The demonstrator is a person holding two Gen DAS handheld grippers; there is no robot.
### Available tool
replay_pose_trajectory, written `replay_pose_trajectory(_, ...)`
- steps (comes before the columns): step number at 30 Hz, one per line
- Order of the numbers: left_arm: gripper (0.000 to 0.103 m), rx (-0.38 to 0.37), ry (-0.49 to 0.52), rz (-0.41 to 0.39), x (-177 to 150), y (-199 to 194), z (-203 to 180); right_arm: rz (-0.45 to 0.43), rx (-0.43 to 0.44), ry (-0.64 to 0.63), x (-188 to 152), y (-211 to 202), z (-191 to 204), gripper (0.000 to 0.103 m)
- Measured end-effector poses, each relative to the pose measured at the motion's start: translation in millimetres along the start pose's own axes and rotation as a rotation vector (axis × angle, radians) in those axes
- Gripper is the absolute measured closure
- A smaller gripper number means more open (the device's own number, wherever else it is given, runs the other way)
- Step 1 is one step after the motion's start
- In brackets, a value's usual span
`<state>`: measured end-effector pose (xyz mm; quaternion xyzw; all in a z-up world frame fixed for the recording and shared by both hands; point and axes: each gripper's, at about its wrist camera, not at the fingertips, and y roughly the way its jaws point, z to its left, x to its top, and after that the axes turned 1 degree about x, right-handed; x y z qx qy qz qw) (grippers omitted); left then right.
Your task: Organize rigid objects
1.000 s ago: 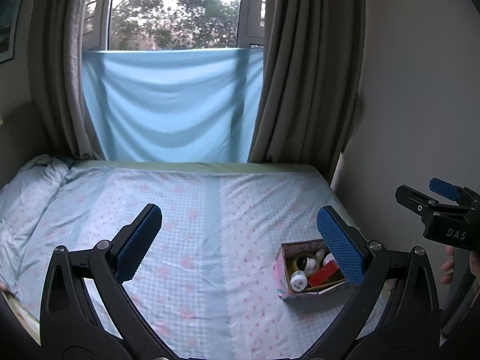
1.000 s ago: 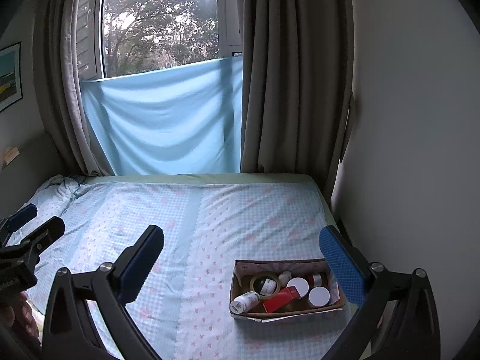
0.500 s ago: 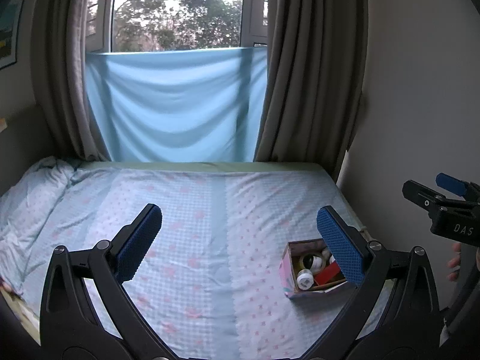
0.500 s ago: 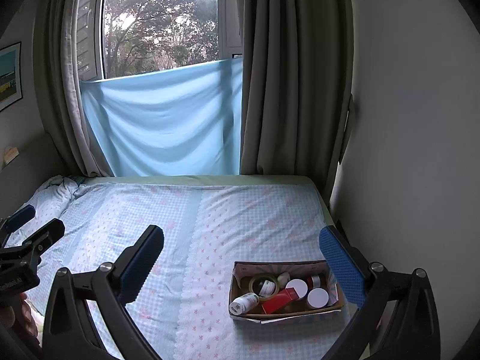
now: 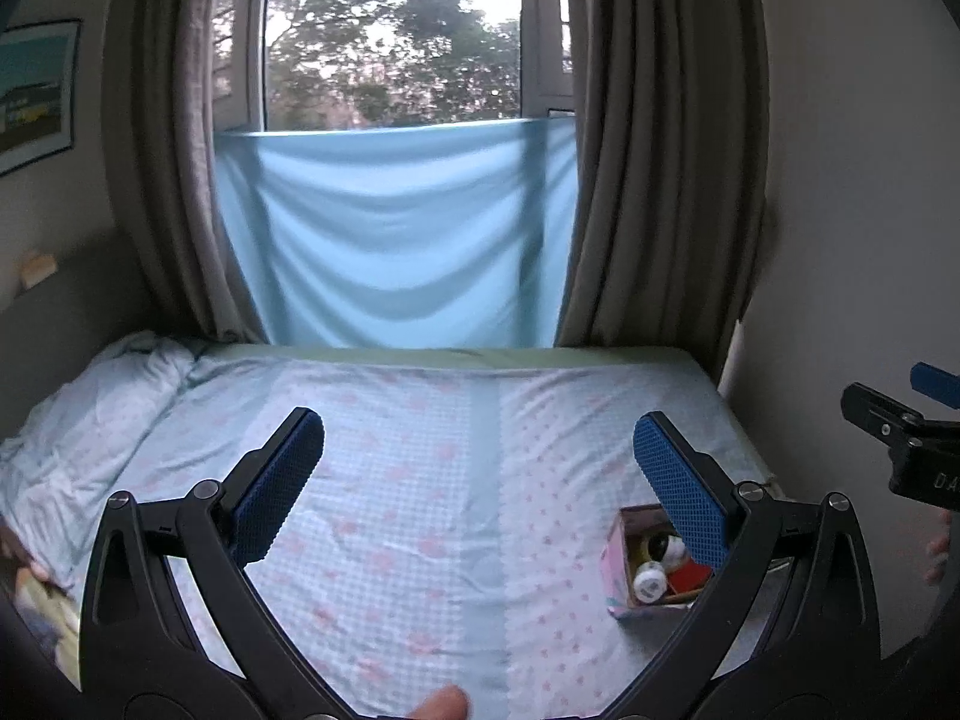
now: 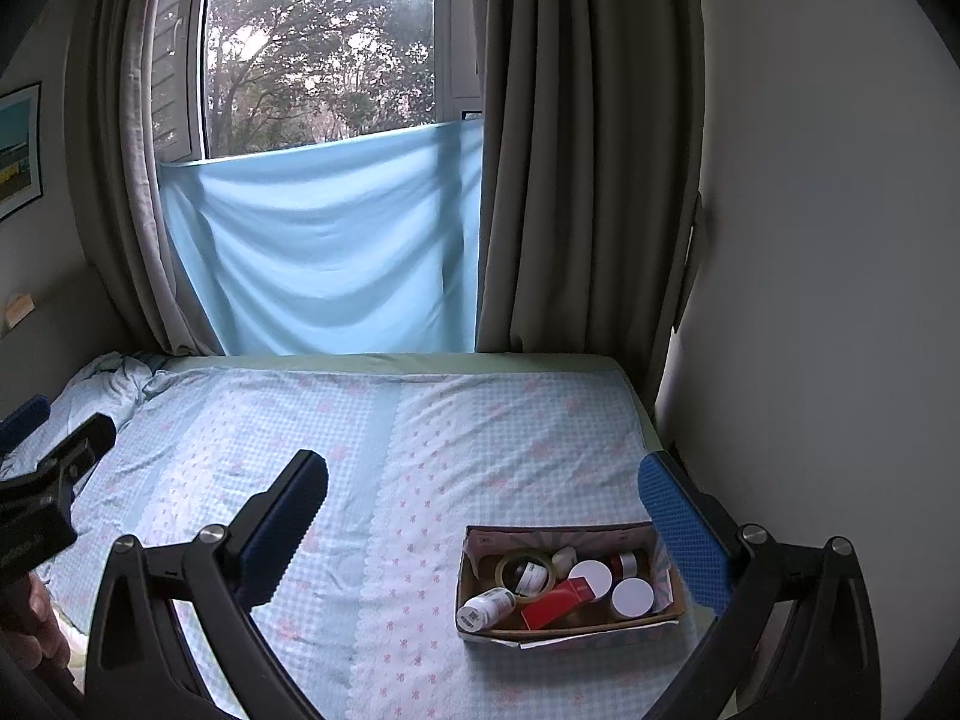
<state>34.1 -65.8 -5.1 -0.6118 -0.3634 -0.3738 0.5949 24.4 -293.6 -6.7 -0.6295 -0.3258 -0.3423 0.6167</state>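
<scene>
A small cardboard box (image 6: 474,552) sits on the bed near its right front edge. It holds a roll of tape (image 6: 528,567), a white bottle (image 6: 486,607), a red box (image 6: 561,600) and white-lidded jars (image 6: 632,596). The box also shows in the left wrist view (image 5: 618,552), partly behind a finger. My left gripper (image 5: 477,480) is open and empty above the bed. My right gripper (image 6: 483,510) is open and empty, above and in front of the box.
The bed (image 6: 420,420) has a light blue patterned sheet, with a bunched blanket (image 5: 90,420) at the far left. A blue cloth (image 6: 324,240) hangs over the window between grey curtains. A wall (image 6: 810,300) runs along the right side.
The left wrist view has pulled back and tilted up, so the bed and box appear lower and farther. The right gripper has barely moved. Both stay open.
</scene>
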Motion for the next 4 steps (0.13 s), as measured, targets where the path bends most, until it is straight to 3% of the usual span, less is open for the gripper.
replay_pose_trajectory(4,0.000,-0.029,-0.014,-0.009,-1.2,1.2,6.5,0.007,-0.002,-0.008,1.6,2.9,0.5,0.000)
